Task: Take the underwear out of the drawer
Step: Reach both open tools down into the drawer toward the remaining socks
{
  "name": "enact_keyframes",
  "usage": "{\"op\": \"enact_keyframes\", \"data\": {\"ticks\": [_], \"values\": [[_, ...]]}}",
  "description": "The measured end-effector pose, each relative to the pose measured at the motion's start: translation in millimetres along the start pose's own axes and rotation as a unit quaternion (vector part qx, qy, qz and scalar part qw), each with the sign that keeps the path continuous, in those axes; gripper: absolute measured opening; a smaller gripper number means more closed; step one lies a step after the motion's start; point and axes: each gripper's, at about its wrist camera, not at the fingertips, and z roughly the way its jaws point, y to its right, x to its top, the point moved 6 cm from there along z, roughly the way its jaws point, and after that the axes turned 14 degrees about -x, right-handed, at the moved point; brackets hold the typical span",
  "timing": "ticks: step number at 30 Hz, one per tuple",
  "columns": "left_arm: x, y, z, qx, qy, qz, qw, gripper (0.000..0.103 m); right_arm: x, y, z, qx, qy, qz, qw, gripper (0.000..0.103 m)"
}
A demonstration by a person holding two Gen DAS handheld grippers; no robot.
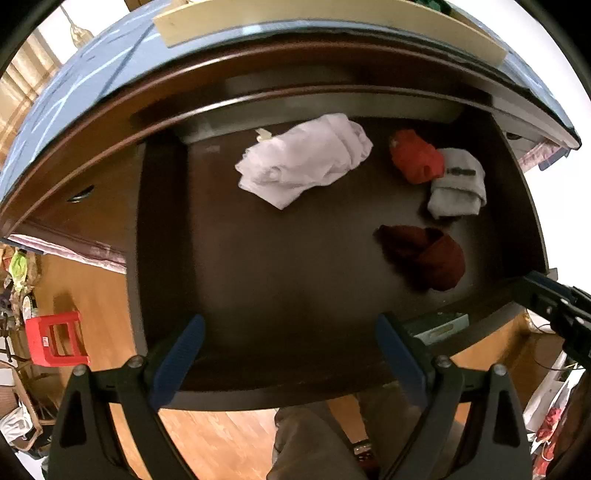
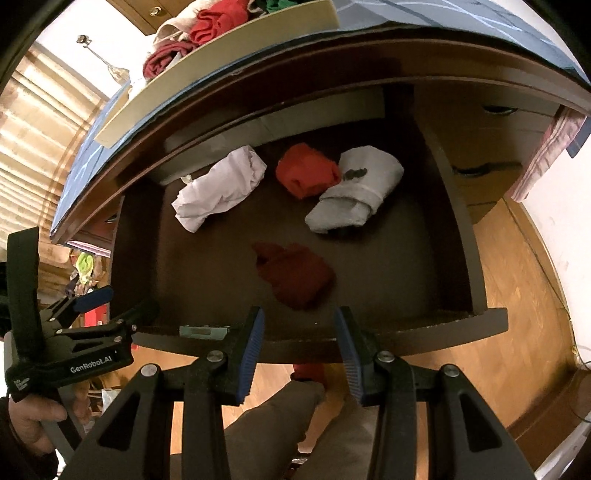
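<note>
A dark wooden drawer (image 1: 295, 397) (image 2: 443, 332) stands pulled out below me. Inside lie a crumpled white garment (image 1: 303, 158) (image 2: 221, 188), a bright red roll (image 1: 417, 157) (image 2: 308, 170), a grey roll (image 1: 458, 184) (image 2: 354, 188) and a dark red roll (image 1: 428, 256) (image 2: 295, 275). My left gripper (image 1: 290, 325) hangs open and wide over the drawer's front part, nothing between its blue pads. In the right wrist view it shows as the left gripper (image 2: 92, 299), held by a hand. My right gripper (image 2: 299, 317) is open with a narrower gap, empty, just short of the dark red roll.
A beige tray (image 2: 221, 74) (image 1: 332, 22) with folded red and pale clothes sits on the blue-covered dresser top (image 1: 92, 74). A red stool (image 1: 55, 339) stands on the wooden floor at left. The person's legs (image 1: 314, 443) are under the drawer front.
</note>
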Motion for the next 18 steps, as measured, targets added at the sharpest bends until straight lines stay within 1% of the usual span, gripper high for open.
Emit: {"op": "enact_keyframes", "data": {"ticks": [7,18], "values": [[7.4,9.2,14.3,-0.008,-0.011,0.004,0.9999,0.095,5.9,7.8,11.5,-0.003,-0.01,0.015,1.0,0.043],[18.8,41.5,38.0,-0.054,-0.043,0.01,0.9975,0.095,15.3,12.3,23.7,-0.005,-0.018,0.02,1.0,0.043]]}}
